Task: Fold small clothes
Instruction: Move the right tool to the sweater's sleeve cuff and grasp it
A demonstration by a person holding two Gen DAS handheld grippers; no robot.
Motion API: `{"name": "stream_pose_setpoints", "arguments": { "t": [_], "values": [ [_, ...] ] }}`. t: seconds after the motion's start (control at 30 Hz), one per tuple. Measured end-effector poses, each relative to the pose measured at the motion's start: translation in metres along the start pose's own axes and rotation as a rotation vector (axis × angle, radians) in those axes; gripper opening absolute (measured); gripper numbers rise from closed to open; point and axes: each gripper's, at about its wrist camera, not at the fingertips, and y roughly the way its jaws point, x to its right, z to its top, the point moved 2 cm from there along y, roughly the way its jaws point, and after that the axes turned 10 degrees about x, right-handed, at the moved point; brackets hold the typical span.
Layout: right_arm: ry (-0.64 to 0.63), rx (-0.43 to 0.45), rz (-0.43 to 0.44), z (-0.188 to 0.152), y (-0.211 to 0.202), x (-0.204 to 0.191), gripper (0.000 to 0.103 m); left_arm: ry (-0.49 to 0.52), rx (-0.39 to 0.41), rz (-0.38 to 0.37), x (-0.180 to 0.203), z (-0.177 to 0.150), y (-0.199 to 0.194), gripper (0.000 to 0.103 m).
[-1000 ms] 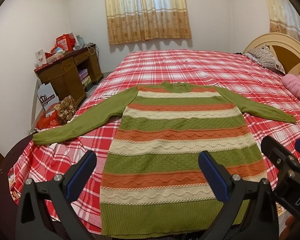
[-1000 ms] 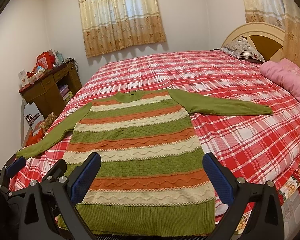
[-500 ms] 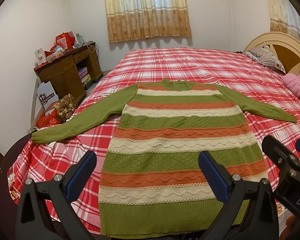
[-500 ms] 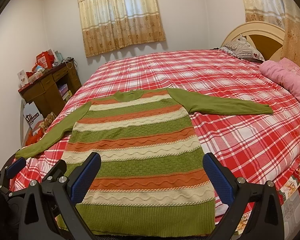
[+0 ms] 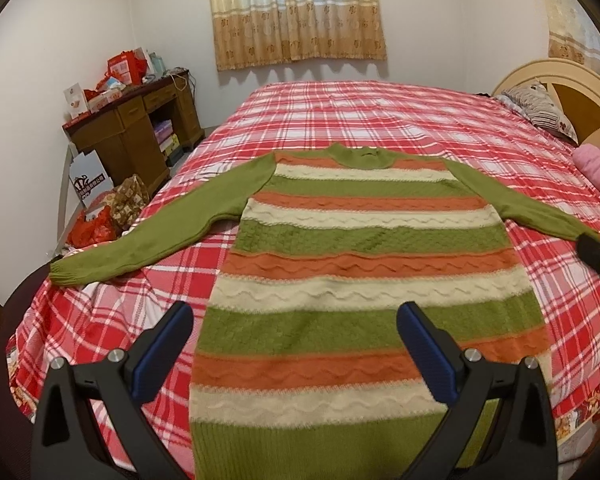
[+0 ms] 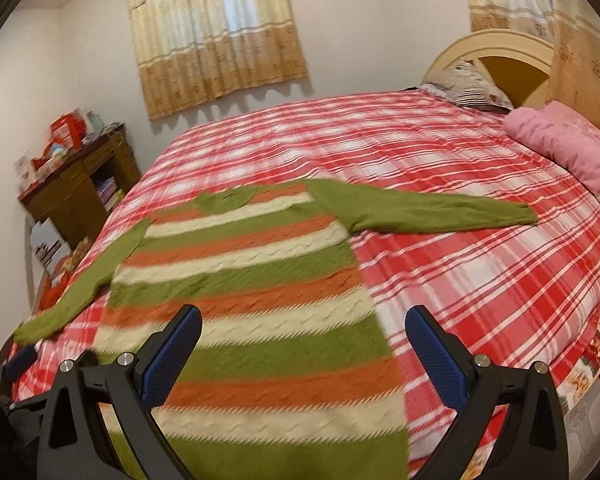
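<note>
Here one striped sweater (image 5: 364, 280) is seen, laid flat and face up on the bed (image 5: 380, 120), its hem at the near edge of the bed and its collar pointing toward the far edge under the curtained window. Two green sleeves are counted: the left sleeve (image 5: 160, 228) is stretched out toward the bed's left edge, with its cuff lying close to that edge, and the right sleeve (image 6: 428, 210) is spread across the plaid cover toward the headboard side. Two tools are held above the near edge. The left tool (image 5: 294, 350) is spread wide with nothing between its two blue pads, and it hangs over the lower left part of the sweater's body. The right tool (image 6: 304, 352) is likewise spread wide and empty, and it is held over the sweater's lower right side edge; this view is blurred. A broad stretch of bare plaid cover is left open beyond the collar and to the right of the sweater. At the headboard end one pink bundle (image 6: 568, 148) and one patterned pillow (image 6: 466, 84) are seen, well apart from the sweater. One wooden desk (image 5: 132, 128) piled with boxes is placed against the wall off the bed's left edge.
</note>
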Motion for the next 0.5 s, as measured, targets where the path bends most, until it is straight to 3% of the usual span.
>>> {"name": "stream_pose_setpoints", "arguments": {
  "t": [0.17, 0.33, 0.5],
  "values": [
    [0.088, -0.05, -0.11, 0.026, 0.044, 0.054, 0.102, -0.068, 0.001, 0.029, -0.021, 0.021, 0.031, 0.103],
    [0.182, -0.102, -0.144, 0.046, 0.084, 0.088, 0.102, -0.102, 0.004, 0.097, -0.028, 0.054, 0.067, 0.103],
    [0.11, -0.08, -0.202, 0.066, 0.113, 0.087, 0.102, -0.05, 0.021, 0.12, -0.008, 0.075, 0.09, 0.103]
  ]
}}
